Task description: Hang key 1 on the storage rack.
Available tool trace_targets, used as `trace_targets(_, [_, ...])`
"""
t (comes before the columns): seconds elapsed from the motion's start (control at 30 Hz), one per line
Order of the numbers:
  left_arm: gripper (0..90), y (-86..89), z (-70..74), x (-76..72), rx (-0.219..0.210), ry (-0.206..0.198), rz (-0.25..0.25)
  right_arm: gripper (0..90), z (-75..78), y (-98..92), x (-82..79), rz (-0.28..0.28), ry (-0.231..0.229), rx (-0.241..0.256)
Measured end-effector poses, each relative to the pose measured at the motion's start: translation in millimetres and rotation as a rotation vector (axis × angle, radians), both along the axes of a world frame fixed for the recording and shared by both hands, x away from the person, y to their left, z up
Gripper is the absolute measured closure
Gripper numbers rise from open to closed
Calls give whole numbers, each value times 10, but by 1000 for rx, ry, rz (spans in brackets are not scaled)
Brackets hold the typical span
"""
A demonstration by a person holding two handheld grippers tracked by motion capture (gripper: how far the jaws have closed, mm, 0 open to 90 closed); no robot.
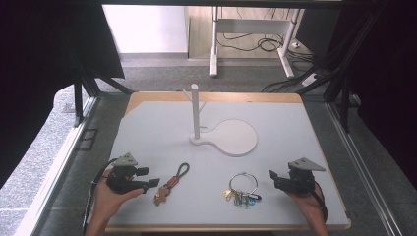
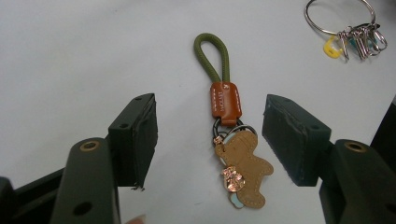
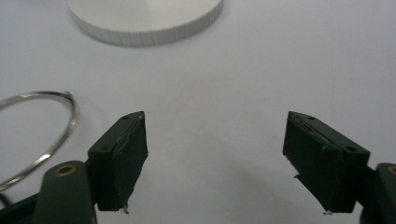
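L hand-held gripper [image 1: 147, 178] is sitting at approx 7 o'clock on the bench [image 1: 162, 123], jaws spread wide, gripping nothing. In the left gripper view the keychain [image 2: 232, 140] is lying flat betw. the two jaws w/o touching either: green cord loop pointing away, brown leather tab in the middle, tan bear charm nearest the camera. In the high view the keychain [image 1: 170, 184] is lying just beside the L jaw tips, toward 6 o'clock.

R hand-held gripper [image 1: 272, 176] is resting at approx 4 o'clock, jaws likewise wide apart and empty, bare bench betw. them. Key ring w/ keys [image 1: 242, 189] is lying just beside it, at approx 5 o'clock.

Progress, my judgement: very early. Nothing is being lifted yet; both items are lying on the bench. White stand [image 1: 223, 136] w/ upright post is waiting near centre, toward 12 o'clock, nothing hanging on it. Probable plan: hang items on the post; all of that remains.

Obstacles: none betw. L hand-held gripper and the keychain. Path to the stand is looking open. Thin flat loop could be awkward to pinch.
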State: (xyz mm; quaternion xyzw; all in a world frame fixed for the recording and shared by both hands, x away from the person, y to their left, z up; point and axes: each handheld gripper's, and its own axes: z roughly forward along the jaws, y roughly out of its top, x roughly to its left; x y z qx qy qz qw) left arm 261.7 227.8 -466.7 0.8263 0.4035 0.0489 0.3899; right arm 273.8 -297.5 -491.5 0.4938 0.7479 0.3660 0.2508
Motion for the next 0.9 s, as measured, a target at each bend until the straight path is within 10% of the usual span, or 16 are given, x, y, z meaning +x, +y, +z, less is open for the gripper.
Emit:
trace_targets(0.37, [361,-7,41,-16,-7,-13,-3,232,166,-28,-106,50,-9,-10])
trace_targets(0.6, [361,-15,27,-6,-3,-10,-8,265,125,-138,-91,68,17,71])
trace_targets(0.9, [364,-40,-9,60,10,2,5,301,136,-199,-123,14,19,84])
